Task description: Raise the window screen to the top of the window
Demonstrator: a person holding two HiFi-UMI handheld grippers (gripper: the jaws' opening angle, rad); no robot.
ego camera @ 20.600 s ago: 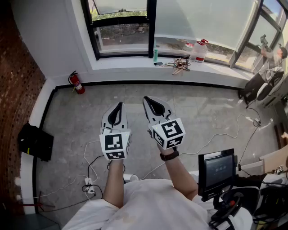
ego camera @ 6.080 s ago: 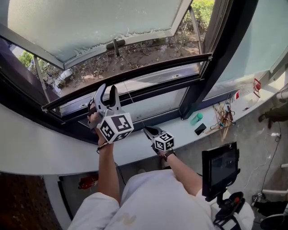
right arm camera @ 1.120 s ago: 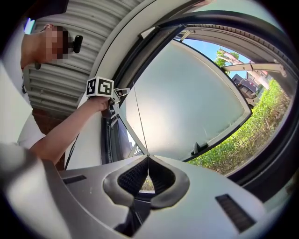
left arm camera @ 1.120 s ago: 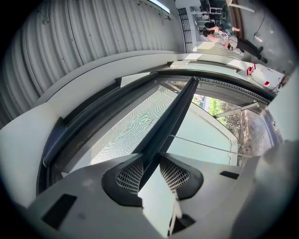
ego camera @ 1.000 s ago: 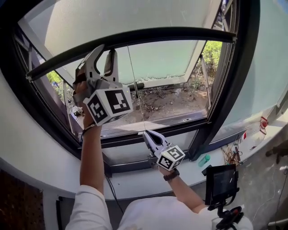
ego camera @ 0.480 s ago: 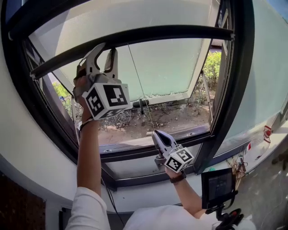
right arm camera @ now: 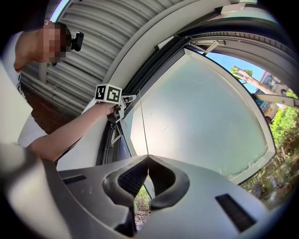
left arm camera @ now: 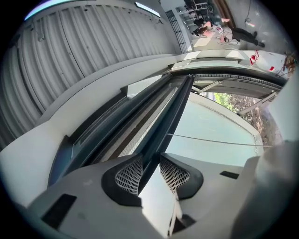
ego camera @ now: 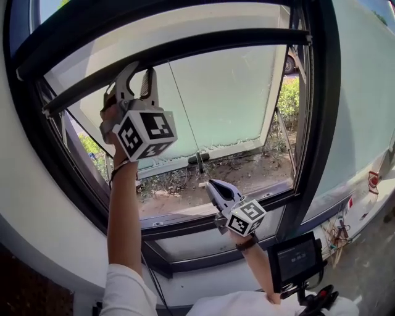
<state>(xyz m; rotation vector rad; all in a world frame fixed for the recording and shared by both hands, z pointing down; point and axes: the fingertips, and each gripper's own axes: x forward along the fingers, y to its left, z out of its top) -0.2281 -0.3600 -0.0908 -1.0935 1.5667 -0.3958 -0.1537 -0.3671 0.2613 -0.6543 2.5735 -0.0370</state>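
Note:
The window screen's dark bottom bar (ego camera: 216, 46) slants across the upper window, just under the top frame (ego camera: 123, 18). My left gripper (ego camera: 139, 71) is raised at the bar's left part. In the left gripper view the bar (left arm camera: 163, 116) runs between the mesh pads (left arm camera: 128, 175), and the left gripper (left arm camera: 150, 163) is shut on it. A thin pull cord (ego camera: 185, 117) hangs from the bar down to my right gripper (ego camera: 210, 183). In the right gripper view the cord (right arm camera: 142, 126) ends between the closed jaws of the right gripper (right arm camera: 148, 158).
Beyond the screen opening a frosted glass sash (ego camera: 234, 99) stands tilted outward over ground and bushes. A thick dark mullion (ego camera: 318, 123) borders the opening on the right. A small monitor on a stand (ego camera: 296, 259) sits at lower right, with clutter on the sill (ego camera: 338, 233).
Both grippers have risen, the left with the bar and the right with the cord. The bar now lies closer to the top frame.

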